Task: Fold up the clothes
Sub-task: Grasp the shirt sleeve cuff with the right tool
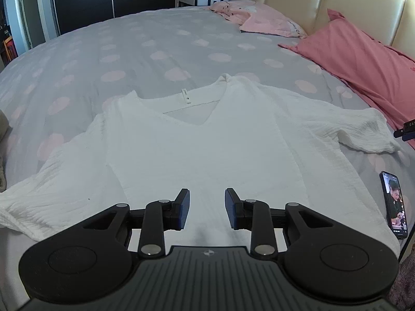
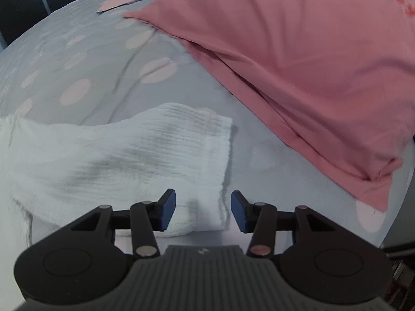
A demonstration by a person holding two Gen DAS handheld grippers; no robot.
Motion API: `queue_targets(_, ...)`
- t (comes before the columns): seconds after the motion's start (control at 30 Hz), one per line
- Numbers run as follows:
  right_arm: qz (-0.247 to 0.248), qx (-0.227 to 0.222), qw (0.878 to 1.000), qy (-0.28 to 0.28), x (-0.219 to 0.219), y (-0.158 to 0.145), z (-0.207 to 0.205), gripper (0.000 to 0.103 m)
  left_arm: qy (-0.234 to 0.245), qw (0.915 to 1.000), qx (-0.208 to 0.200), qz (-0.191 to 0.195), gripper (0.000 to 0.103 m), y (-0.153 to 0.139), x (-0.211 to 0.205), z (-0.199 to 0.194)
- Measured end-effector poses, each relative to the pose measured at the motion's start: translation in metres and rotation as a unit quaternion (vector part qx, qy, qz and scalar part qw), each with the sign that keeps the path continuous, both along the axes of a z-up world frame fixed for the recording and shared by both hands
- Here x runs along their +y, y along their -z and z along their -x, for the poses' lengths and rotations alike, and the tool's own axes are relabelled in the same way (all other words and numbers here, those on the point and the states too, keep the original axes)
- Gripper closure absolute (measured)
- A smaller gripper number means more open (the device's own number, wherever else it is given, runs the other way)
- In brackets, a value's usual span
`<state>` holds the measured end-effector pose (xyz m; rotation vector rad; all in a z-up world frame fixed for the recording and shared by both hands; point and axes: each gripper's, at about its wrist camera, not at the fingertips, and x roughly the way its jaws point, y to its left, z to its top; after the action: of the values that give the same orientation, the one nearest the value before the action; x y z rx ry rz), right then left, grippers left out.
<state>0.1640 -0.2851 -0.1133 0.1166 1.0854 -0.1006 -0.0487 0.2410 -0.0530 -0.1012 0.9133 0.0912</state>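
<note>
A white V-neck top [image 1: 202,145] lies spread flat on the bed, neck away from me, sleeves out to both sides. My left gripper [image 1: 207,207] is open and empty above the top's lower middle. In the right wrist view the top's right sleeve [image 2: 124,160] lies flat, its cuff end toward the right. My right gripper [image 2: 203,212] is open and empty, just above the near corner of that cuff. The tip of the right gripper shows at the left wrist view's right edge [image 1: 406,131].
The grey bedspread with pink dots [image 1: 155,46] covers the bed. A dark pink pillow [image 2: 298,59] lies close to the right of the sleeve, also seen in the left wrist view [image 1: 363,59]. A phone [image 1: 395,204] with a lit screen lies by the top's right hem. Light pink pillows [image 1: 259,18] sit at the headboard.
</note>
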Motion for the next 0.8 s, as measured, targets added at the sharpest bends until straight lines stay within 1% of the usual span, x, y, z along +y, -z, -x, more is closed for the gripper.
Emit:
queue_targets(0.07,-0.009,0.013,1.000,0.019,-0.006,0.008,-0.003,0.053,0.004,1.0000,0.002,0.003,0.070,0.003,-0.002,-0.004)
queue_targets(0.13,-0.027,0.026,0.999,0.032,-0.009,0.018,-0.006,0.053,0.010,0.9999,0.001,0.005,0.067,0.006,-0.003,-0.007)
queue_targets(0.23,-0.051,0.034,0.997,0.044,-0.008,0.031,-0.009,0.054,0.018,0.9998,0.002,0.002,0.066,0.008,-0.008,-0.011)
queue_targets(0.27,-0.053,0.033,0.997,0.044,-0.006,0.031,-0.009,0.056,0.021,0.9998,0.004,0.000,0.066,0.010,-0.009,-0.012)
queue_targets(0.33,-0.054,0.029,0.997,0.039,0.002,0.031,-0.011,0.079,0.026,0.9996,0.007,-0.004,0.066,0.012,-0.011,-0.014)
queue_targets(0.37,-0.054,0.027,0.997,0.037,0.006,0.030,-0.012,0.088,0.027,0.9996,0.009,-0.006,0.066,0.013,-0.012,-0.014)
queue_targets(0.4,-0.055,0.025,0.998,0.035,0.009,0.030,-0.013,0.088,0.029,0.9995,0.011,-0.007,0.066,0.014,-0.013,-0.014)
queue_targets(0.47,-0.054,0.013,0.998,0.036,0.019,0.020,-0.014,0.089,0.030,0.9995,0.011,-0.008,0.066,0.014,-0.014,-0.014)
queue_targets(0.6,-0.057,-0.028,0.998,0.016,0.047,-0.008,-0.016,0.089,0.025,0.9996,0.008,-0.006,0.066,0.011,-0.014,-0.012)
queue_targets(0.7,-0.066,-0.059,0.996,-0.023,0.080,-0.033,-0.017,0.089,0.019,0.9998,0.009,-0.006,0.066,0.010,-0.015,-0.012)
queue_targets(0.8,-0.069,-0.083,0.991,-0.080,0.121,-0.056,-0.014,0.089,0.014,0.9999,0.008,-0.006,0.066,0.008,-0.013,-0.009)
